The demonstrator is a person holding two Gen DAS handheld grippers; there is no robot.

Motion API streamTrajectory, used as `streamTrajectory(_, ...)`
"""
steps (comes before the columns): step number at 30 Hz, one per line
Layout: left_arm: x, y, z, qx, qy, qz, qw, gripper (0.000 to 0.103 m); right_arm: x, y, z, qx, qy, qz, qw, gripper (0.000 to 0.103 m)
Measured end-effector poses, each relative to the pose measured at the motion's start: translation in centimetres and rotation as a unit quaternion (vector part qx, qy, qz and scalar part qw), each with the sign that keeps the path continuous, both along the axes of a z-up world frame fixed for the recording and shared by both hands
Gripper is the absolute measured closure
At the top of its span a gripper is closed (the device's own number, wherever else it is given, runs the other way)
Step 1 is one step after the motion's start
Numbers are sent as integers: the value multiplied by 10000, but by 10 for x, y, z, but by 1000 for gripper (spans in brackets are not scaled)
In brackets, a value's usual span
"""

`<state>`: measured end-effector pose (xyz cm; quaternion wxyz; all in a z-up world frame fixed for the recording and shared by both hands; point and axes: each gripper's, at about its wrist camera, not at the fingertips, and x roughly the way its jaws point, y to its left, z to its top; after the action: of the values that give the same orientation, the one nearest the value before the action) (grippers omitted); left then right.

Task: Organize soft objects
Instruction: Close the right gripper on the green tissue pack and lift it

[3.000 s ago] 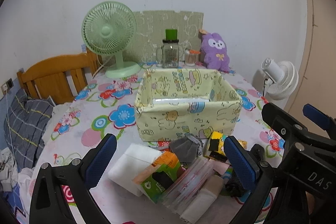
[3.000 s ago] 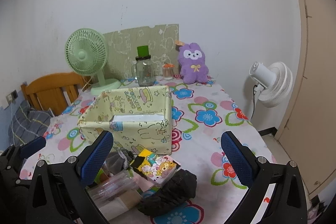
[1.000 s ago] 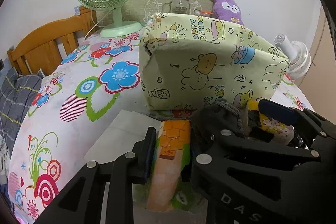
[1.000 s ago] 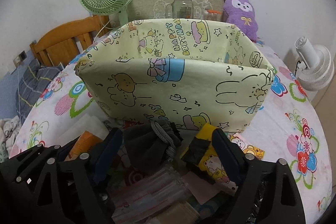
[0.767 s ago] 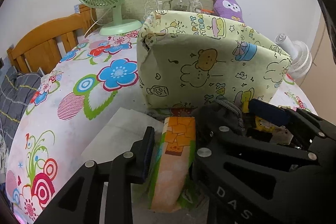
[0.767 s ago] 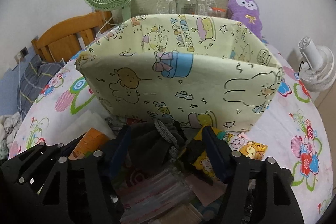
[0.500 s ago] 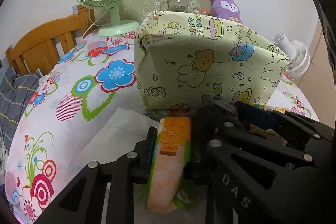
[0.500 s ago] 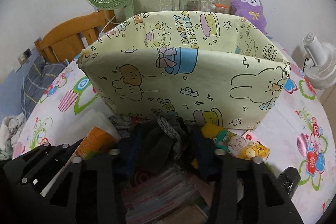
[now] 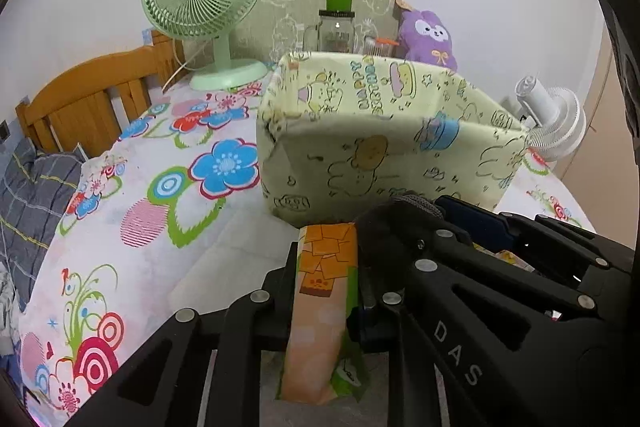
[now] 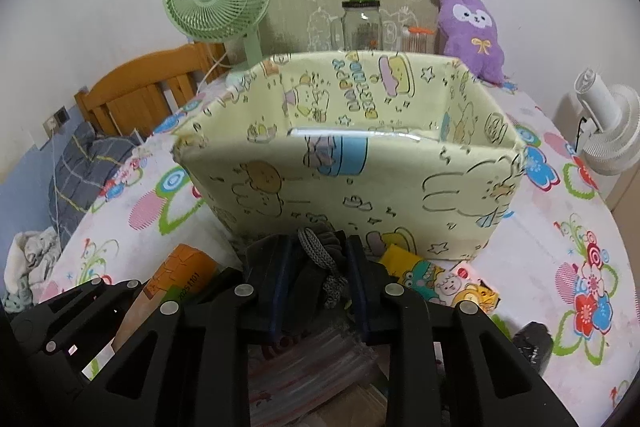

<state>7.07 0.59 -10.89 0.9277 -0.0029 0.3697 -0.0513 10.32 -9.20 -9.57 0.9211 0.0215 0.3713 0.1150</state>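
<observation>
My left gripper (image 9: 326, 279) is shut on an orange and green tissue pack (image 9: 326, 303), lifted slightly above a white pad (image 9: 224, 267). My right gripper (image 10: 318, 279) is shut on a dark grey drawstring pouch (image 10: 320, 259), which also shows in the left wrist view (image 9: 384, 223). Both sit just in front of the pale yellow cartoon-print fabric box (image 10: 460, 187), open at the top, also in the left wrist view (image 9: 360, 163). The tissue pack shows at the left in the right wrist view (image 10: 180, 279).
A yellow cartoon pack (image 10: 440, 279), clear plastic bags (image 10: 312, 367) and a black cloth (image 10: 532, 343) lie near the grippers. Behind the box stand a green fan (image 9: 204, 7), a glass jar (image 9: 336, 31) and a purple plush (image 9: 430, 39). A wooden chair (image 9: 88, 99) is left, a white fan (image 10: 604, 131) right.
Both grippers came down to the pile and closed: the left on the tissue pack, the right on the grey pouch. Both have since risen a little.
</observation>
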Motion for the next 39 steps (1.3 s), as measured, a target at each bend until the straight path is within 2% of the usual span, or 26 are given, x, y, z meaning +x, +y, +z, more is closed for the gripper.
streamTrajectory(10, -10, -5, 19, -36, -222, -16, 9997, 84, -13, -10, 23, 76, -280, -73, 9996, 73)
streamTrajectory(35, -19, -24, 54, 26, -524, -141, 9985, 83, -30, -32, 59, 236, -582, -181, 9979, 73)
streamTrajectory(39, -20, -26, 58, 7, -549, -187, 9983, 78, -31, -35, 65, 226, -632, -193, 9976, 73)
